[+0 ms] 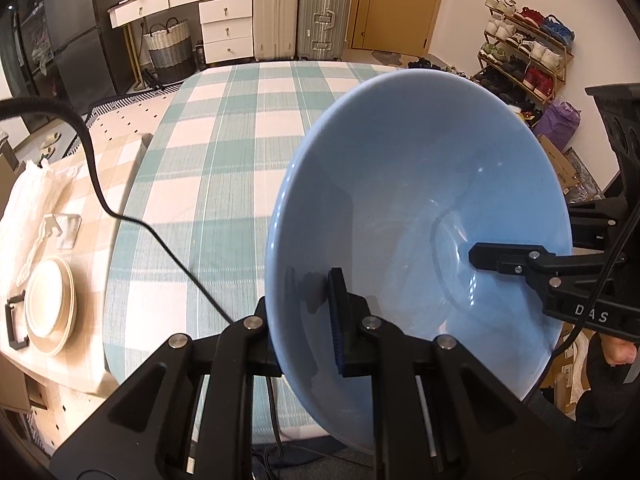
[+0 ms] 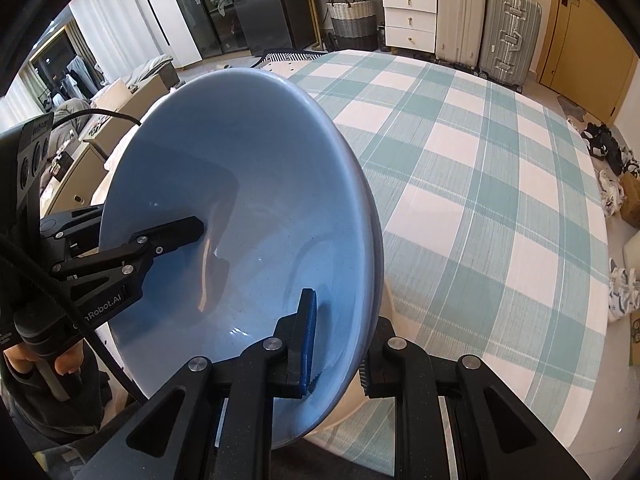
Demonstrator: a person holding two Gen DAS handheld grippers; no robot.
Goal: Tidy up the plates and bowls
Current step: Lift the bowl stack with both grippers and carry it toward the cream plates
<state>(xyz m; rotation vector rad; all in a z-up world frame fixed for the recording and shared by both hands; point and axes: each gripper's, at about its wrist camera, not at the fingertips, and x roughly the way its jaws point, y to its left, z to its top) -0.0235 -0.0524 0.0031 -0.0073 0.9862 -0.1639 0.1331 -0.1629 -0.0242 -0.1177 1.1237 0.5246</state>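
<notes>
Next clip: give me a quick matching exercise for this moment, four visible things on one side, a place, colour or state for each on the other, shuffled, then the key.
Things:
1. blue bowl
2. stack of cream plates
3. left hand-held gripper
4. checked cloth

Descriptions:
A. green and white, spread over the table
B. clamped on the bowl's rim, one finger inside, one outside
C. held tilted off the table by both grippers
D. lying on the beige cloth far left in the left wrist view

Pairs: 1-C, 2-D, 3-B, 4-A

The right hand-held gripper grips the opposite rim.
</notes>
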